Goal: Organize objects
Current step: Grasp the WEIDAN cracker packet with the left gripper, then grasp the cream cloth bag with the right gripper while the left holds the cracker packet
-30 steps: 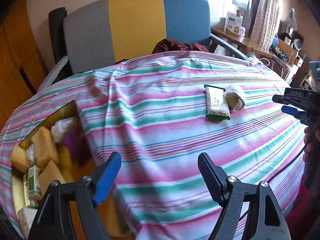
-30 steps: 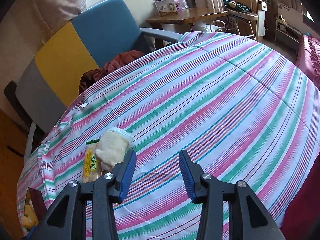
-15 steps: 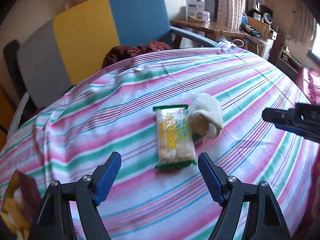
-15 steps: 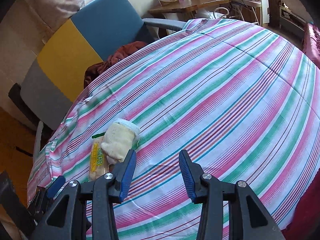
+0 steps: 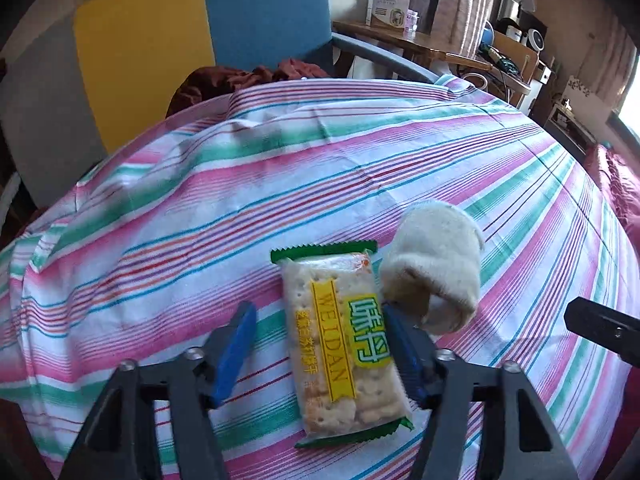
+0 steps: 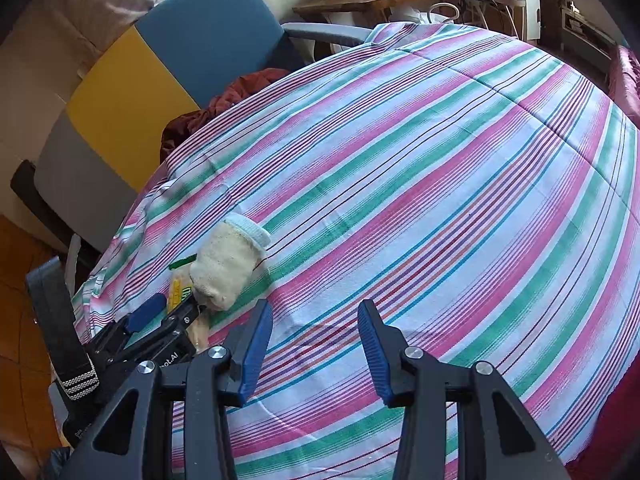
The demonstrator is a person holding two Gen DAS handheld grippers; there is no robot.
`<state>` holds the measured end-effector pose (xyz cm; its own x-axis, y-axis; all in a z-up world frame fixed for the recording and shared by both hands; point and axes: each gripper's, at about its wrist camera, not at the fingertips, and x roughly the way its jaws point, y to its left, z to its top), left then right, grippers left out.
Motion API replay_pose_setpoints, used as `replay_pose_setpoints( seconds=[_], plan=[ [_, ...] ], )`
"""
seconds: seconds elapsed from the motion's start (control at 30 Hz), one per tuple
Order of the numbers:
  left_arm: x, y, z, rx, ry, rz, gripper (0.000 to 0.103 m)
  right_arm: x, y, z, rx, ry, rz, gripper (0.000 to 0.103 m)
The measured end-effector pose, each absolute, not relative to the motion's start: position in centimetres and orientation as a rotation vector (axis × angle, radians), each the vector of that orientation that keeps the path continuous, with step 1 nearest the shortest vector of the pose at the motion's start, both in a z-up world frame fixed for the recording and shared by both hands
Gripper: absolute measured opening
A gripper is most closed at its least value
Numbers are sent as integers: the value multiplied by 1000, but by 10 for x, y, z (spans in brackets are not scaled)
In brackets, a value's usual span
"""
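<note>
A clear cracker packet [image 5: 340, 352] with green ends and a yellow label lies on the striped tablecloth [image 5: 240, 208]. A rolled cream sock [image 5: 436, 264] rests against its right side. My left gripper [image 5: 316, 312] straddles the packet, and its jaws are closing. The right pad touches the packet's edge, while a gap is left at the left pad. From the right wrist view, the left gripper [image 6: 168, 312] sits at the sock [image 6: 228, 264] and the packet [image 6: 178, 292]. My right gripper [image 6: 315, 308] hovers open over bare cloth, with nothing between its fingers.
A chair [image 5: 140, 40] with grey, yellow and blue panels stands behind the table, with a dark red cloth [image 5: 248, 80] on its seat. A wooden desk [image 5: 400, 36] with a box and clutter is at the back right. The right gripper's tip [image 5: 600, 328] pokes in from the right.
My left gripper swung right and down, from beside a box of snacks to over the cracker packet, and its jaws narrowed. The right gripper stayed almost still.
</note>
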<state>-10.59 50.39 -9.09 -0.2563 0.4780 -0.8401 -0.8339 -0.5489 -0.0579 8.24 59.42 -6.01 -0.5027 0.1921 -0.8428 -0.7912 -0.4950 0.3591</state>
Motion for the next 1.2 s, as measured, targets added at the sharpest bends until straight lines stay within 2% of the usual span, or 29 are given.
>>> replay_pose_setpoints(
  seconds=[0.03, 0.43, 0.9, 1.0, 1.1, 1.2],
  plan=[
    [-105, 497, -93, -1077, 505, 1928, 48, 81, 594, -61, -1019, 1021, 2037, 45],
    [-43, 391, -94, -1012, 451, 2084, 48, 74, 589, -65, -1066, 1010, 2060, 44],
    [-38, 393, -99, -972, 464, 2125, 49, 54, 575, -71, -1142, 1077, 2164, 45],
    [-38, 393, -99, -973, 452, 2123, 49, 47, 581, -70, -1120, 1094, 2150, 54],
    [-39, 392, -99, -974, 442, 2121, 49, 33, 595, -65, -1072, 1128, 2138, 83],
    [-39, 391, -99, -974, 436, 2120, 49, 5, 607, -69, -1080, 1149, 2102, 85]
  ],
)
